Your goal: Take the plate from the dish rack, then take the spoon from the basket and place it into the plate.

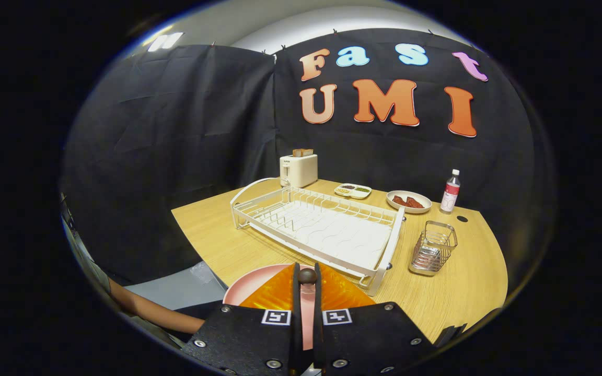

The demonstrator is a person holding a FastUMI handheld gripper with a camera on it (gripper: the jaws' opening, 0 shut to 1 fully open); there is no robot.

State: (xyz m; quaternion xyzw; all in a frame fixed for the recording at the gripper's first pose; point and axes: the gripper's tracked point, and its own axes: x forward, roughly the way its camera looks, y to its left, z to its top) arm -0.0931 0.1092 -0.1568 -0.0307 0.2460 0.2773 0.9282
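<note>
Pink plate sat on the wooden table right under the gripper, just in front of the empty white dish rack. Fingers were nearly together, clamped on a dark round knob, seemingly the spoon handle end, with the rest hidden between them. Wire basket stood off to the right of the rack. Spoon hung over the plate, so the drop looked close. Risk: with the grip on the knob only, the spoon could pivot or slip; letting go near the rim might send it onto the table.
</note>
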